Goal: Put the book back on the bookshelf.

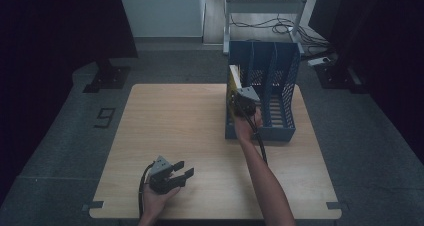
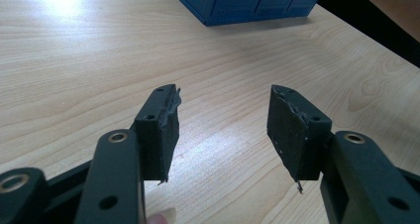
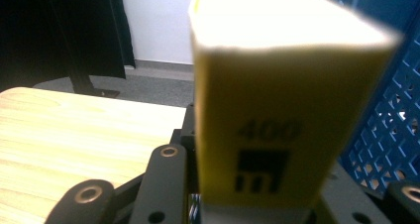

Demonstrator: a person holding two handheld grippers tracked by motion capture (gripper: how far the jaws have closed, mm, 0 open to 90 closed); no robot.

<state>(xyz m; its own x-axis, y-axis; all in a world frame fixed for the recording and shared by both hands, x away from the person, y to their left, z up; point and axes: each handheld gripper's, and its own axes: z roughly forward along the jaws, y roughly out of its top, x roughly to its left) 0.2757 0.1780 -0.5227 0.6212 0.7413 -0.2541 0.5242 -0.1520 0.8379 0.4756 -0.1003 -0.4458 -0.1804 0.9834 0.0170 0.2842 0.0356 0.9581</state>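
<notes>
Yellow book is gripped between the jaws of the right claw and is held upright, spine toward the camera, at the leftmost slot of the blue file rack standing at the far right of the counter. An upright hold of this kind is judged to be chosen so that the narrow edge can be passed between the rack's dividers, whether the book is being slid in or drawn out; which of the two cannot be told. In the high view the book's yellow edge is seen just beside the rack's left wall. The rack is set with its open front toward the person, presumably so that it can be reached without turning. The left claw is kept near the front edge of the counter, well apart from the rack, its jaws spread wide and holding nothing, apparently parked out of the way.
</notes>
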